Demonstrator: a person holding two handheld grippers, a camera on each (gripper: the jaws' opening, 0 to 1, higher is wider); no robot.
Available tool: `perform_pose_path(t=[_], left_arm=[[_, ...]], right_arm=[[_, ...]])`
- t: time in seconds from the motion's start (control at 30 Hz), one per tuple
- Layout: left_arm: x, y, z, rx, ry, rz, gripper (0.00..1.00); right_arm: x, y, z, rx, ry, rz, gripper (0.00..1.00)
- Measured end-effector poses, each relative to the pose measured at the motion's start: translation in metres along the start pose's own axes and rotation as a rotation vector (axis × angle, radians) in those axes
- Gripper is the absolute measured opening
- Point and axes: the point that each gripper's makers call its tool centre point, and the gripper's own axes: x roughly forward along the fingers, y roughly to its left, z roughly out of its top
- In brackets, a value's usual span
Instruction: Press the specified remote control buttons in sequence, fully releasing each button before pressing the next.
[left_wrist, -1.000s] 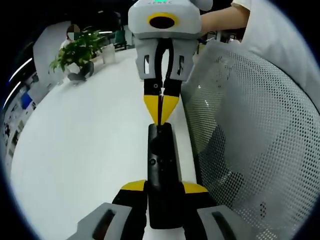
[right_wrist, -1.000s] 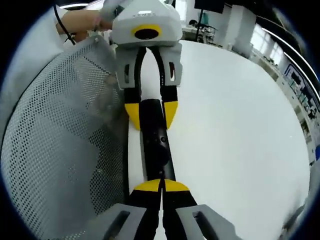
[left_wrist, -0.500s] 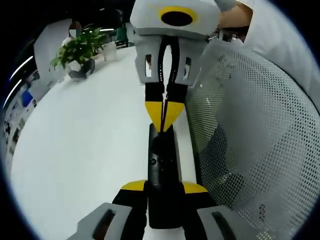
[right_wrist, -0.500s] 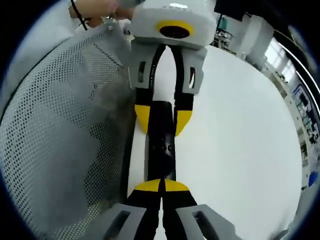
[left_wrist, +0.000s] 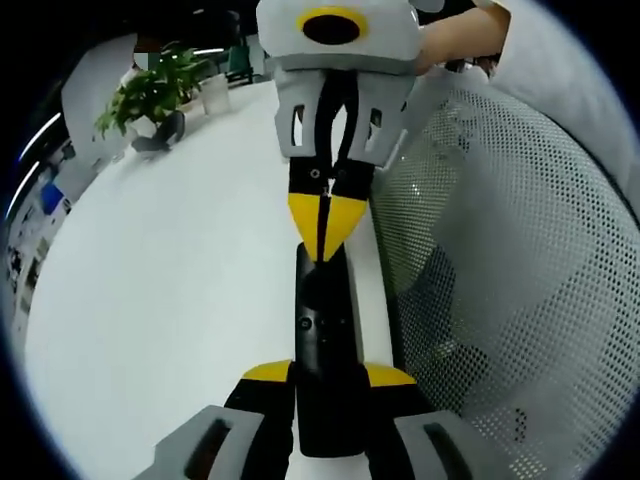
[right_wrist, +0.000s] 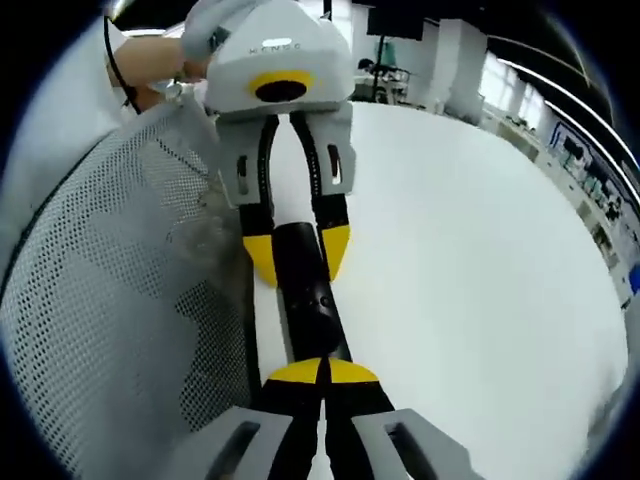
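my left gripper (left_wrist: 325, 372) was clamped on the near end of the black remote (left_wrist: 322, 320), jaws snug on both its sides. the remote lay along the white table (left_wrist: 160, 290) edge, just beside a mesh chair back (left_wrist: 500, 280). my right gripper (left_wrist: 321, 232) had its yellow tips pinched together with nothing between them, tips touching the remote's far end. potted plant (left_wrist: 150, 95) sat far back on the table.

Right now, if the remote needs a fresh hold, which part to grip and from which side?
Grip the remote across its narrow width at the end, coming in along its length, as the left tool does. The body is long and slim, and an end hold leaves the buttons clear for the shut right tool.
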Motion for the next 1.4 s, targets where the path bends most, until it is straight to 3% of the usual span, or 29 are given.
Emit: perform_pose_path(t=[0.1, 0.23, 0.27, 0.3, 0.33, 0.43, 0.57, 0.77, 0.83, 0.87, 0.97, 1.07, 1.2, 1.3, 1.4], left_arm=[[0.0, 0.0, 0.0, -0.003, 0.009, 0.0, 0.23], [0.0, 0.0, 0.0, 0.0, 0.014, 0.0, 0.23], [0.0, 0.0, 0.0, -0.001, 0.013, 0.0, 0.23], [0.0, 0.0, 0.0, 0.001, 0.011, 0.0, 0.23], [0.0, -0.001, 0.0, 0.0, 0.008, 0.0, 0.23], [0.0, 0.0, 0.0, -0.004, 0.001, 0.001, 0.23], [0.0, 0.0, 0.0, 0.002, 0.007, 0.001, 0.23], [0.0, 0.0, -0.001, 0.005, 0.017, -0.002, 0.23], [0.0, 0.0, -0.001, -0.003, 0.016, -0.001, 0.24], [0.0, 0.0, -0.002, -0.006, 0.012, 0.0, 0.23], [0.0, 0.0, -0.002, -0.006, 0.006, 0.002, 0.24], [0.0, -0.001, -0.002, -0.004, 0.007, 0.001, 0.24], [0.0, -0.001, -0.002, -0.008, 0.004, 0.003, 0.23], [-0.001, -0.001, -0.003, -0.016, -0.021, 0.008, 0.23], [-0.001, -0.002, -0.003, -0.022, -0.049, 0.013, 0.23]], right_arm=[[0.001, 0.0, 0.007, -0.046, -0.007, -0.011, 0.0], [0.008, 0.002, 0.005, -0.116, 0.053, 0.004, 0.0], [0.008, 0.002, -0.001, -0.161, 0.109, 0.001, 0.0], [0.009, 0.003, 0.006, -0.247, 0.09, 0.019, 0.0], [0.008, 0.001, 0.001, -0.231, 0.128, 0.0, 0.0], [0.009, 0.003, 0.004, -0.237, 0.159, 0.01, 0.0], [0.011, 0.003, 0.005, -0.315, 0.199, 0.014, 0.0], [0.012, 0.002, 0.006, -0.283, 0.18, -0.002, 0.0], [0.011, 0.002, 0.008, -0.216, 0.111, 0.008, 0.0], [0.01, 0.002, 0.009, -0.133, 0.067, 0.014, 0.0], [0.009, 0.002, 0.008, -0.113, -0.007, 0.022, 0.0], [0.009, 0.004, 0.007, -0.087, -0.017, 0.037, 0.01], [0.011, 0.005, 0.009, -0.141, -0.001, 0.028, 0.01], [0.012, 0.006, 0.009, -0.187, 0.021, 0.021, 0.01], [0.012, 0.006, 0.01, -0.176, 0.029, 0.026, 0.02]])
